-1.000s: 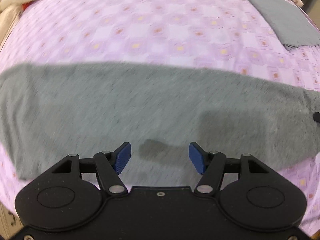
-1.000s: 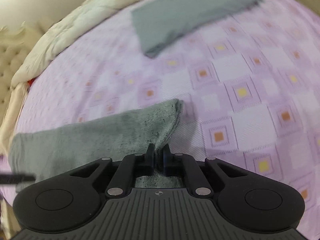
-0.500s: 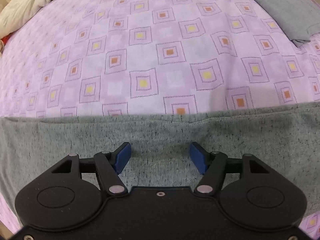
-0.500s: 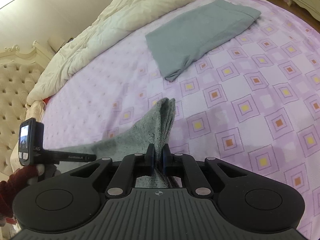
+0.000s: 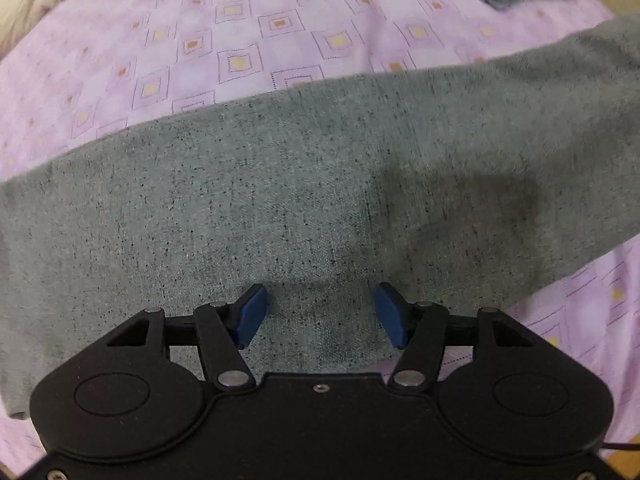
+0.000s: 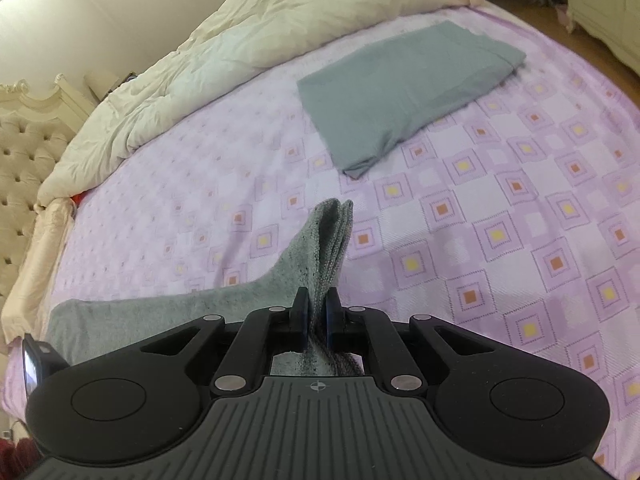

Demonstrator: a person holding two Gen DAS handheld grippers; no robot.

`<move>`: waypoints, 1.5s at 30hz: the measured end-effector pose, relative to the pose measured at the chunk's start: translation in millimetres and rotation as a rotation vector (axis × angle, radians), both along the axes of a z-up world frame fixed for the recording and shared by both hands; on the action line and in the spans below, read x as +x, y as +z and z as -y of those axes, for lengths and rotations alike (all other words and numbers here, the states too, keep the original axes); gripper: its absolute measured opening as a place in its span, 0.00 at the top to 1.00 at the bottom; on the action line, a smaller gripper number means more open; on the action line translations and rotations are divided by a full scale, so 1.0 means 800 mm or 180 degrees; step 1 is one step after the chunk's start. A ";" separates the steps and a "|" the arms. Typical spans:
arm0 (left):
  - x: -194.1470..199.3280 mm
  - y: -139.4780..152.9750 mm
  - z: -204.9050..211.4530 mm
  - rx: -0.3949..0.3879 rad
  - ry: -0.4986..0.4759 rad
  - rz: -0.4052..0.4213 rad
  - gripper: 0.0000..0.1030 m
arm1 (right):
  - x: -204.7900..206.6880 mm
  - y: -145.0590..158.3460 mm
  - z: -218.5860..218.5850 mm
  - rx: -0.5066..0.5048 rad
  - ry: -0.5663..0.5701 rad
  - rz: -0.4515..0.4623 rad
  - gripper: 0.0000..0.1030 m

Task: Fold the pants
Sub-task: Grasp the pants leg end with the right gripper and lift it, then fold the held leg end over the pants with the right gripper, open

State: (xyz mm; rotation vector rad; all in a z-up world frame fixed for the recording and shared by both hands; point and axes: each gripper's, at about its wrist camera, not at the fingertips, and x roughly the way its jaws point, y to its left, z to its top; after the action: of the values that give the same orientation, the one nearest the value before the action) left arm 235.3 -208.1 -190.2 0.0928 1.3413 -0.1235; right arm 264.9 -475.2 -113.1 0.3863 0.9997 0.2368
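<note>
Ahead of me the bed's lilac sheet with its square pattern (image 6: pixel 500 240) lies bare up to the rumpled cream duvet (image 6: pixel 240 52) and a folded grey-blue cloth (image 6: pixel 404 88). The speckled grey knit pants (image 5: pixel 300 200) stretch across it, their right end blurred and lifted. My left gripper (image 5: pixel 318 314) points down over them, fingers apart, just narrowed, pinching nothing. My right gripper (image 6: pixel 316 316) is clenched on the pants' end.

The pants (image 6: pixel 160 320) lie on the bed sheet (image 6: pixel 480 240), folded cloth (image 6: pixel 408 92) beyond, duvet (image 6: pixel 248 40) behind.

Speckled matt knit pants (image 5: pixel 304 184) (grey cloth)
</note>
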 end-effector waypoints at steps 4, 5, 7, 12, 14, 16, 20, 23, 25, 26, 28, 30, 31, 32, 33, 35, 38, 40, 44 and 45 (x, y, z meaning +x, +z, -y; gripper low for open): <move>0.009 0.019 -0.048 -0.0252 0.0169 0.0074 0.39 | -0.007 0.033 -0.050 -0.0113 0.0006 0.0079 0.93; 0.010 0.023 -0.060 -0.0273 0.0179 0.0089 0.39 | -0.008 0.041 -0.064 -0.0123 0.0019 0.0094 0.93; 0.009 0.032 -0.096 -0.0324 0.0209 0.0139 0.39 | -0.011 0.058 -0.100 -0.0109 0.0075 0.0149 0.93; 0.000 0.041 -0.197 -0.0312 0.0297 0.0188 0.39 | -0.013 0.079 -0.204 0.0020 0.0279 0.0205 0.92; 0.000 0.036 -0.234 -0.0271 0.0343 0.0174 0.39 | -0.011 0.068 -0.252 0.0089 0.0405 0.0161 0.92; -0.002 0.032 -0.268 -0.0233 0.0398 0.0150 0.39 | -0.008 0.045 -0.299 0.0102 0.0529 0.0075 0.92; -0.009 0.029 -0.320 -0.0172 0.0508 0.0125 0.39 | -0.002 -0.016 -0.381 0.0079 0.0663 -0.0111 0.92; -0.011 0.029 -0.344 -0.0177 0.0569 0.0113 0.39 | 0.001 -0.058 -0.422 0.0035 0.0592 -0.0270 0.92; -0.015 0.029 -0.355 -0.0181 0.0572 0.0116 0.39 | -0.001 -0.071 -0.438 0.0043 0.0558 -0.0212 0.92; -0.020 0.032 -0.358 -0.0189 0.0563 0.0119 0.39 | -0.002 -0.074 -0.441 0.0075 0.0533 -0.0152 0.90; -0.022 0.033 -0.360 -0.0223 0.0531 0.0126 0.39 | -0.009 -0.076 -0.443 0.0214 0.0495 -0.0060 0.86; -0.023 0.035 -0.358 -0.0268 0.0500 0.0135 0.39 | -0.013 -0.073 -0.440 0.0324 0.0491 -0.0085 0.69; -0.025 0.036 -0.358 -0.0301 0.0490 0.0140 0.39 | -0.015 -0.068 -0.436 0.0344 0.0502 -0.0052 0.68; -0.025 0.037 -0.357 -0.0344 0.0494 0.0154 0.39 | -0.017 -0.061 -0.434 0.0349 0.0519 0.0006 0.68; -0.025 0.039 -0.356 -0.0399 0.0514 0.0173 0.39 | -0.019 -0.054 -0.428 0.0358 0.0534 0.0057 0.68; -0.025 0.044 -0.357 -0.0522 0.0586 0.0211 0.39 | -0.023 -0.040 -0.412 0.0330 0.0500 0.0127 0.68; -0.031 0.050 -0.358 -0.0721 0.0696 0.0232 0.38 | -0.027 -0.032 -0.375 0.0250 0.0302 0.0119 0.68; -0.030 0.045 -0.352 -0.0802 0.0690 0.0156 0.38 | -0.027 -0.037 -0.349 0.0226 0.0130 0.0058 0.68; -0.016 0.030 -0.331 -0.0782 0.0653 0.0089 0.38 | -0.032 -0.049 -0.304 0.0176 -0.0090 -0.0067 0.68; -0.015 0.028 -0.325 -0.0748 0.0628 0.0113 0.37 | -0.034 -0.051 -0.296 0.0154 -0.0110 -0.0088 0.68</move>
State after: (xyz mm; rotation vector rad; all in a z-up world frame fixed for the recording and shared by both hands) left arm 223.3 51.6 -168.0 -0.2342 1.2843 -0.1112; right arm 238.0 -238.2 -153.7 0.4516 1.0149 0.2251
